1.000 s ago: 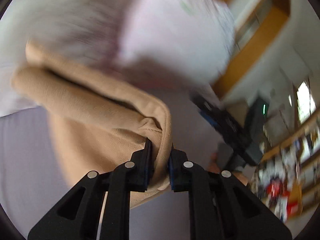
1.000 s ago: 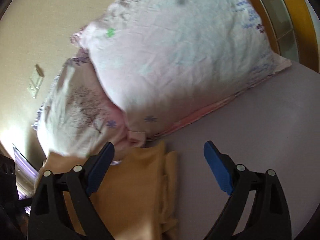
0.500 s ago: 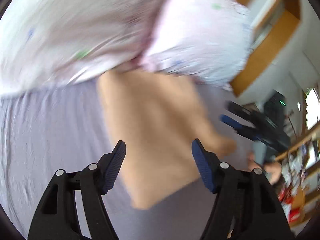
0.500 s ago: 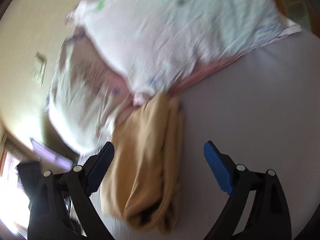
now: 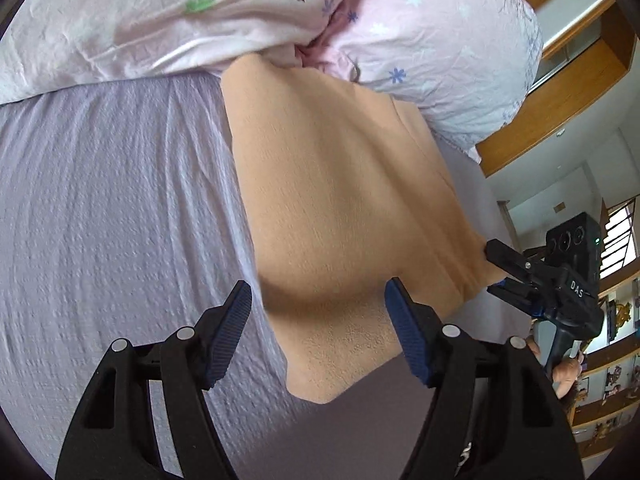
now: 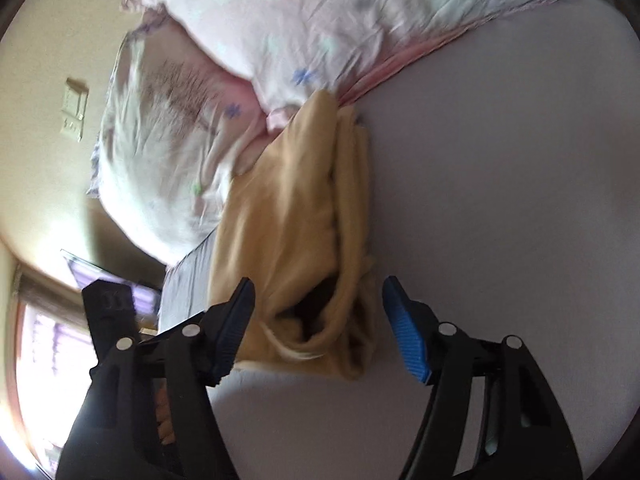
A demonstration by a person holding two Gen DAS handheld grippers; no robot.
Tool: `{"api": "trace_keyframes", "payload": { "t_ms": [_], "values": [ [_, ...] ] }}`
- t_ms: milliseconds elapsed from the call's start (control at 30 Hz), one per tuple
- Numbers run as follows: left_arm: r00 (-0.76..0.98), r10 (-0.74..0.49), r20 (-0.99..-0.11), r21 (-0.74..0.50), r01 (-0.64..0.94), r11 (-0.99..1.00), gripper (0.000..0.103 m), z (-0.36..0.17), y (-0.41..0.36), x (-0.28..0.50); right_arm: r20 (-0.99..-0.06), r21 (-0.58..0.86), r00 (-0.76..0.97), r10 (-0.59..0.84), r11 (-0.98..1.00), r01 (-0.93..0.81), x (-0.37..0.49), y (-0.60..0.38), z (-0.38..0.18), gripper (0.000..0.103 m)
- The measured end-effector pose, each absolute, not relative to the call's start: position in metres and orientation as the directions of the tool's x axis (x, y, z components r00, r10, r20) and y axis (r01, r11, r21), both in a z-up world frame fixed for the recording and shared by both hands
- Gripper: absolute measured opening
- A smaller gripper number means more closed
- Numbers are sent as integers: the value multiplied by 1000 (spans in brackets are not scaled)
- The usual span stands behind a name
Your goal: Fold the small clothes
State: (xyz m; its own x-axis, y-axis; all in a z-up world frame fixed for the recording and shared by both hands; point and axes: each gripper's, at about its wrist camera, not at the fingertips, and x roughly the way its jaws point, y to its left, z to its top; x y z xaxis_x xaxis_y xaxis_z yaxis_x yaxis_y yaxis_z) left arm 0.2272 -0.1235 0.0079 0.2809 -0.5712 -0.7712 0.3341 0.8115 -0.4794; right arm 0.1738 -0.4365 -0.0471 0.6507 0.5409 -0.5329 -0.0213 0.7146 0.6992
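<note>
A tan folded garment lies flat on the lilac bed sheet, its far end against the pillows. My left gripper is open and empty, just above its near end. In the right wrist view the same garment shows its stacked folded edges, with an open fold at the near end. My right gripper is open and empty, hovering over that near end. The right gripper also shows in the left wrist view at the garment's right edge.
Two pink floral pillows lie at the head of the bed, also in the right wrist view. A wooden headboard stands behind them. A wall with a switch plate is at left. Shelves stand at the far right.
My left gripper opened and let go of the tan garment, which now lies flat and folded. Both grippers drew back from the pillows. The right gripper stayed open.
</note>
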Motion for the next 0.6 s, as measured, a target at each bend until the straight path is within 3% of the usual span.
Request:
{"api": "trace_keyframes", "payload": {
  "t_ms": [133, 267, 300, 367, 400, 433, 500, 600],
  "values": [
    [287, -580, -762, -463, 385, 799, 60, 4, -127, 222, -449, 773, 666, 596, 632, -44, 155, -444, -52, 9],
    [258, -604, -754, -496, 379, 781, 58, -1, -109, 225, -551, 722, 620, 559, 692, 17, 146, -441, -68, 12],
    [260, -608, -750, -500, 378, 779, 58, -1, -105, 228, -553, 716, 627, 549, 698, 20, 145, -443, -64, 21],
    [284, -614, -737, -517, 348, 782, 70, 2, -98, 234, -504, 715, 687, 523, 699, -8, 141, -450, -44, 47],
    [298, -616, -729, -527, 329, 783, 72, 3, -96, 238, -476, 712, 720, 504, 702, -21, 143, -454, -33, 78],
    [305, -618, -725, -534, 318, 783, 75, 3, -97, 242, -460, 706, 737, 496, 708, -36, 150, -456, -25, 91],
    [306, -620, -722, -550, 290, 783, 76, 1, -100, 256, -486, 705, 719, 497, 709, -14, 170, -456, -23, 90],
    [297, -625, -722, -568, 262, 780, 76, -5, -110, 275, -554, 699, 655, 514, 714, 31, 206, -452, -36, 81]
  ]
}}
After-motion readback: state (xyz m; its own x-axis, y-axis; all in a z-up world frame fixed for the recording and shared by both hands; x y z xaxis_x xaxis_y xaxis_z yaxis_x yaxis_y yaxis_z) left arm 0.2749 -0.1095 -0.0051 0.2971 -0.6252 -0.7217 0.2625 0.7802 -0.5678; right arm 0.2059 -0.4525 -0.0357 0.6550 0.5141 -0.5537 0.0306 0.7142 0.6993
